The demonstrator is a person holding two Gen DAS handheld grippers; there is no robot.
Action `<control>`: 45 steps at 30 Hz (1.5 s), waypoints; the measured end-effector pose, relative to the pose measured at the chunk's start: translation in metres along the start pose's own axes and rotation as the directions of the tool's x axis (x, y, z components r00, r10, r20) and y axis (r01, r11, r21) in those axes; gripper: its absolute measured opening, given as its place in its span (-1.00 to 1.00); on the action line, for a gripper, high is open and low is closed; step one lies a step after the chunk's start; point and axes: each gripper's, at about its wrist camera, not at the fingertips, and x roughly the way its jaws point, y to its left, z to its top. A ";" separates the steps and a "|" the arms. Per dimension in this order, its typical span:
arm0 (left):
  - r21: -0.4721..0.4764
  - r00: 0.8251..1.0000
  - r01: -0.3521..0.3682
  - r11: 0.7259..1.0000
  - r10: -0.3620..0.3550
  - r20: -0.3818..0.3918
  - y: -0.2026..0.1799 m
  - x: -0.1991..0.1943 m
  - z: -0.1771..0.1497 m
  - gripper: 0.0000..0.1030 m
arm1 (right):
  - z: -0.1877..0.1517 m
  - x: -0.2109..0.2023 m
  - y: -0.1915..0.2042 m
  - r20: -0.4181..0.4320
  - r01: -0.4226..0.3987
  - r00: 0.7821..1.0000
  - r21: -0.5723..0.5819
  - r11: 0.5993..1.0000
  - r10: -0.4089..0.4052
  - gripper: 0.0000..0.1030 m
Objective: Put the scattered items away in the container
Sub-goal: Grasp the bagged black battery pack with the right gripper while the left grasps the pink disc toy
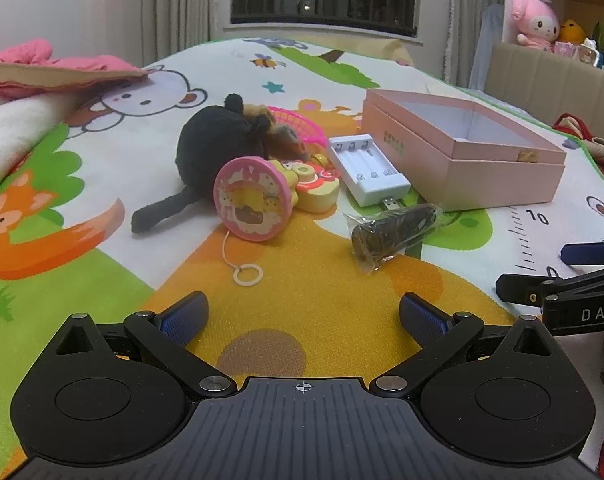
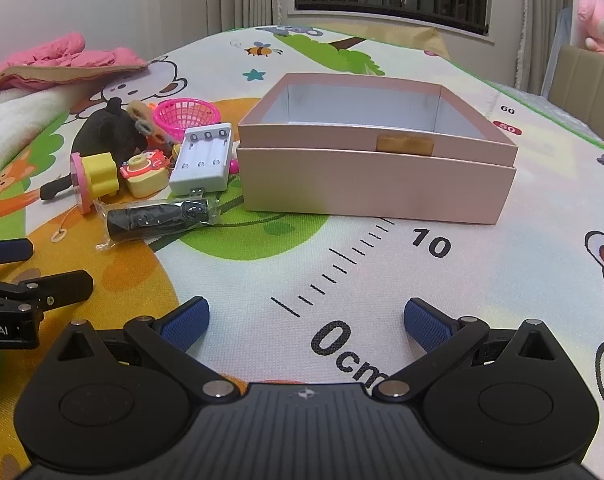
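Note:
An open pink box [image 1: 501, 168] [image 2: 377, 188] stands empty on the play mat. Left of it lie a white battery charger [image 1: 367, 170] [image 2: 204, 160], a dark item in a clear bag [image 1: 393, 230] [image 2: 154, 220], a pink round toy with a string [image 1: 250, 200] [image 2: 96, 178], a yellow and red toy [image 1: 315, 184] [image 2: 144, 174], a black plush [image 1: 218, 144] [image 2: 106, 130] and a pink basket [image 1: 302, 124] [image 2: 186, 116]. My left gripper [image 1: 303, 320] is open, well short of the bagged item. My right gripper [image 2: 305, 322] is open, in front of the box, nothing held.
A pink garment [image 1: 50, 68] [image 2: 58, 62] and a white blanket [image 1: 10, 132] lie at the mat's far left. Plush toys [image 1: 535, 20] sit on a shelf at the right. The right gripper's fingers [image 1: 553, 288] show at the left view's right edge.

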 end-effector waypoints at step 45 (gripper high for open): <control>0.126 0.998 -0.059 0.990 0.055 0.038 0.022 0.037 0.050 0.14 | 0.008 -0.022 0.040 0.096 -0.146 0.982 -0.150 0.978 0.161 0.15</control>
